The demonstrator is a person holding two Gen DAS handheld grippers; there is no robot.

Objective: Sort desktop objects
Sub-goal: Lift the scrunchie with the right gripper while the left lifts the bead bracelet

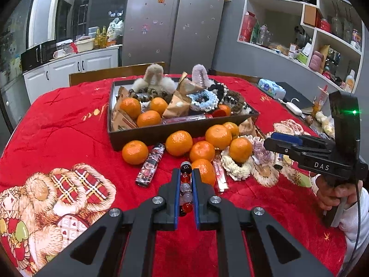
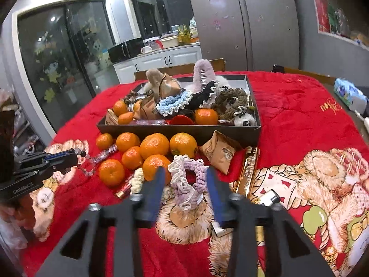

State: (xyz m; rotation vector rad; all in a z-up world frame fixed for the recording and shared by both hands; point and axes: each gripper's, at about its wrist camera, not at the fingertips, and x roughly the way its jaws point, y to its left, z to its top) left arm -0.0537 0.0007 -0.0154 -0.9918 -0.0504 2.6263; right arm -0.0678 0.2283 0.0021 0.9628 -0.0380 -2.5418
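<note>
My left gripper (image 1: 185, 173) is shut on a bead bracelet (image 1: 185, 185) of red, clear and dark beads, held above the red cloth; it also shows in the right wrist view (image 2: 87, 161). My right gripper (image 2: 185, 173) is open, its fingers either side of a purple scrunchie (image 2: 186, 184) lying on the cloth. A dark box (image 1: 147, 136) holds oranges, scrunchies, fluffy clips and paper packets. Several oranges (image 1: 179, 143) lie in front of the box.
A printed lighter (image 1: 150, 165), a cream scrunchie (image 1: 235, 166) and a red tube (image 1: 220, 173) lie among the oranges. A brown packet (image 2: 220, 151), a gold bar (image 2: 248, 173) and a white lighter (image 2: 269, 197) lie right. A tissue pack (image 1: 271, 88) is far right.
</note>
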